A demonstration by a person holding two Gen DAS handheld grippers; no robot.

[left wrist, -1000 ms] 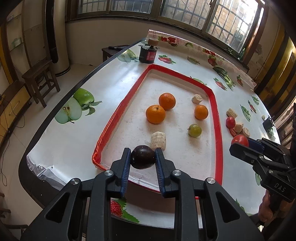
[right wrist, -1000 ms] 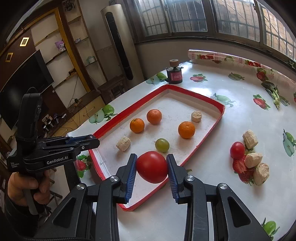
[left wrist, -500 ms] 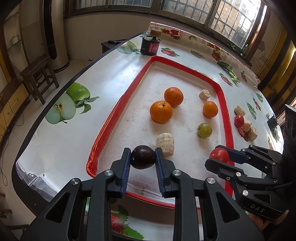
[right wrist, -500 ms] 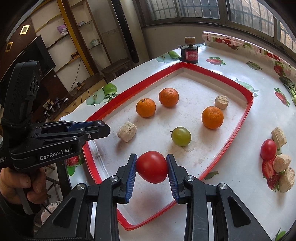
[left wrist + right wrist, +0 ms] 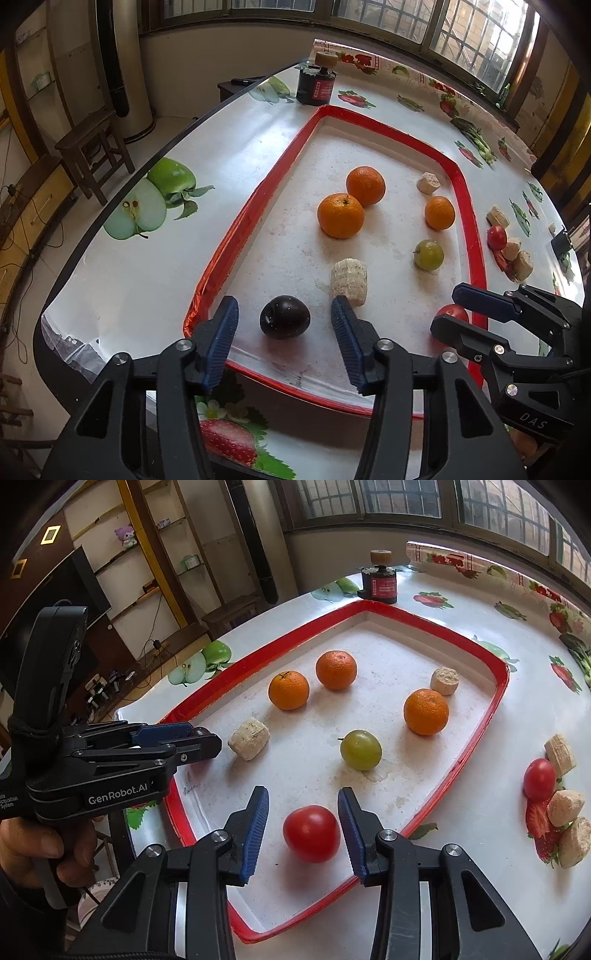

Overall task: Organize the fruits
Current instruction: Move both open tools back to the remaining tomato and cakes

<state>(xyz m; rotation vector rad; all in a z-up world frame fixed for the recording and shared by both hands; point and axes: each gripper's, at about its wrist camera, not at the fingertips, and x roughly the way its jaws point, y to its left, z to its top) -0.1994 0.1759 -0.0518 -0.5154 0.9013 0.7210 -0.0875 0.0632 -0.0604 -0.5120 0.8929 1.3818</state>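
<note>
Your left gripper point(image 5: 284, 325) is opening, and the dark plum point(image 5: 284, 316) sits loose in the red tray point(image 5: 236, 229). Your right gripper point(image 5: 303, 823) is opening around the tomato point(image 5: 311, 833), also in the tray. One small tomato point(image 5: 539, 779) waits outside.

room, daylit. barred windows point(image 5: 476, 26) run along the far wall above a dark sill; daylight falls through them. plaster wall point(image 5: 221, 51) below, pale. a tall cylindrical standing unit point(image 5: 125, 66), cream with a dark front strip, stands in the corner on a pale tiled floor point(image 5: 22, 332). a dark wooden stool point(image 5: 92, 147) stands near it. a low cabinet with trailing cables point(image 5: 22, 206) lines the left wall. open wall shelves point(image 5: 147, 554) with yellow uprights hold small items and a plush toy point(image 5: 127, 536). a dark flat screen point(image 5: 55, 590) hangs beside them.
</note>
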